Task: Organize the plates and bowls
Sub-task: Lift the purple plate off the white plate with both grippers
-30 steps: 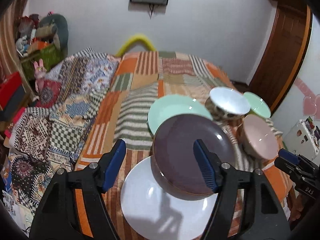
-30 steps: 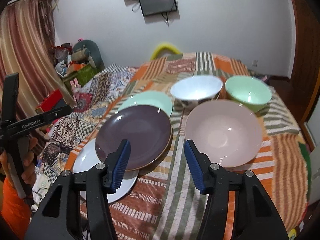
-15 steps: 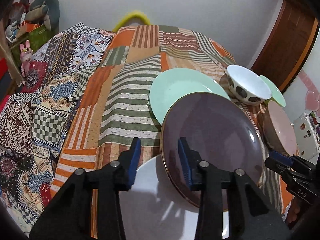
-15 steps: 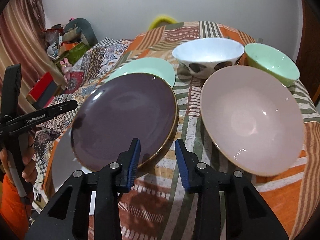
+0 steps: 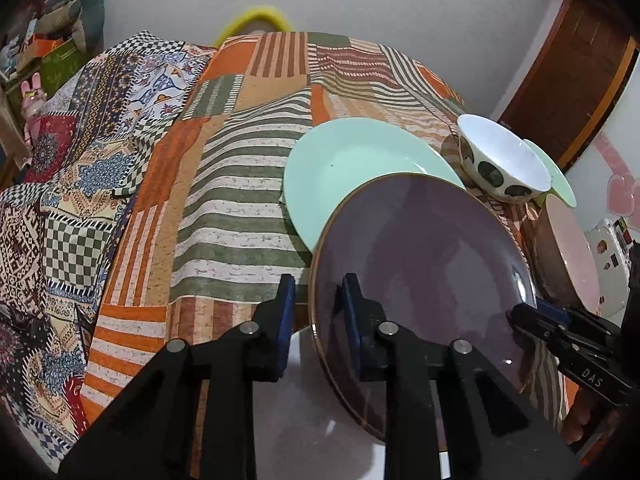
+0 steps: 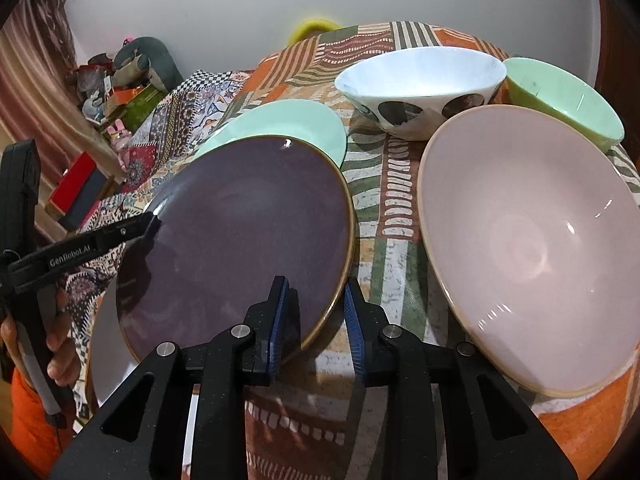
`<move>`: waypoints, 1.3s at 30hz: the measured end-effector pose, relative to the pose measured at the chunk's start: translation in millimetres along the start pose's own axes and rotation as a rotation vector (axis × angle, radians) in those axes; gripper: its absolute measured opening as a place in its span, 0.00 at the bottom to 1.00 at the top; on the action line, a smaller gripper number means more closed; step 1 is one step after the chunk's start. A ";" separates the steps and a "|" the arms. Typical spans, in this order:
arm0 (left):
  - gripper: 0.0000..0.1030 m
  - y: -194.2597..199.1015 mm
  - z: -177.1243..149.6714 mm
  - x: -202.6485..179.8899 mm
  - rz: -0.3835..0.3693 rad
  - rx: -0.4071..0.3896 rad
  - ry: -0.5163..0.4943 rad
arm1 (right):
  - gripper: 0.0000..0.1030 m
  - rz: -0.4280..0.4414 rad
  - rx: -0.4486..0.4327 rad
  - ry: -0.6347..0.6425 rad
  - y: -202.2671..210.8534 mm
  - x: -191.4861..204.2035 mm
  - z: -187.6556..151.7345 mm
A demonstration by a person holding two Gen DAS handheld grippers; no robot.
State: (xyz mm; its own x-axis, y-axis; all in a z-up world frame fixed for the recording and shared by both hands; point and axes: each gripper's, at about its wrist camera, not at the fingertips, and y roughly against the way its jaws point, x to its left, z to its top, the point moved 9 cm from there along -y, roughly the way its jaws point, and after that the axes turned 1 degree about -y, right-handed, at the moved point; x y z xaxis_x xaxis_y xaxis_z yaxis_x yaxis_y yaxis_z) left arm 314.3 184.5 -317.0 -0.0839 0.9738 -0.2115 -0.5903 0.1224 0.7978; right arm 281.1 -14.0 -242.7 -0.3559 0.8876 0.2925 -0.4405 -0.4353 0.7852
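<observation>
Two views showed one purple plate (image 5: 424,264) straddled at opposite rims. Left wrist: left gripper (image 5: 318,312), jaws closing, rim between, plate over a white plate (image 5: 304,432). Right wrist: right gripper (image 6: 316,316), likewise closing, beside an empty pink bowl (image 6: 528,248).

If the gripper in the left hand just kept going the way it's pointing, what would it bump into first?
The purple plate: its rim already sits between the closing jaws of the left gripper. Pushing on, the rim would likely run deeper into the jaws, though depth is hard to judge.

White wall (image 5: 360,4), wooden door (image 5: 568,80) at right, striped patchwork bedspread (image 5: 248,184) (orange, green), curtain (image 6: 28,92) at left.
</observation>
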 end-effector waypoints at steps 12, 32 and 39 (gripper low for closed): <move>0.18 8.0 -6.6 -4.8 -0.006 0.023 -0.033 | 0.24 -0.022 -0.009 0.041 2.1 5.4 1.8; 0.18 100.6 -17.8 -39.5 0.008 -0.087 -0.046 | 0.24 -0.022 -0.123 0.088 64.5 20.4 11.5; 0.18 141.0 -25.8 -62.0 0.002 -0.128 -0.074 | 0.24 -0.016 -0.175 0.083 96.7 21.2 9.4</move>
State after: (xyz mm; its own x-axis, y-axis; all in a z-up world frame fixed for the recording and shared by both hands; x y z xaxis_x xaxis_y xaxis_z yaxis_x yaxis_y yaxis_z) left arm 215.5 136.5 -206.0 -0.0287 0.9861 -0.1638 -0.6879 0.0994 0.7189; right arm 238.7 -35.9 -155.4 -0.4112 0.8822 0.2293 -0.5806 -0.4474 0.6802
